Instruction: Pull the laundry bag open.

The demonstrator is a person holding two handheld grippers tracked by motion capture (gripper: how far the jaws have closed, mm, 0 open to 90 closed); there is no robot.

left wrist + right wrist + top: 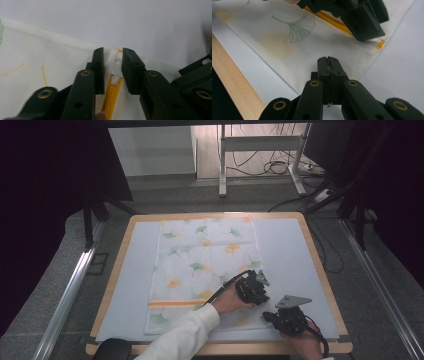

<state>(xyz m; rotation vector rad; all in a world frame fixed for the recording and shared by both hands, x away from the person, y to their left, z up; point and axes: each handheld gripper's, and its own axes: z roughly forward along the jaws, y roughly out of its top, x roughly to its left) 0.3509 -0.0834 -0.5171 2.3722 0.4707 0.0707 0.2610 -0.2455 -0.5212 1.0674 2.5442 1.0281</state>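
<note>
Where our white sleeve [182, 336] crosses the near edge of the table [116, 270], it hides the lower middle of the mesh pouch [200, 255], a white, ginkgo-leaf printed bag lying flat on the pale mat [285, 255]. We see the orange zipper [170, 303] run rightward across the pouch until our left hand [230, 302] covers it.

Our left gripper [113, 71] sits at the pouch's right side, near its lower right corner. From the left gripper view its jaws stand parted on either side of the white zipper pull [117, 75]; we cannot tell whether they touch it. The zipper's lower length is cut off by the frame there.

Just beside it, farther right and nearer us, our right gripper [329, 67] rests at the pouch's lower right edge. Its jaws are pressed together, with a sliver of something pale between the tips; whether that is pouch fabric is too small to make out. Our right hand [305, 342] is partly cut off at the bottom.
</note>
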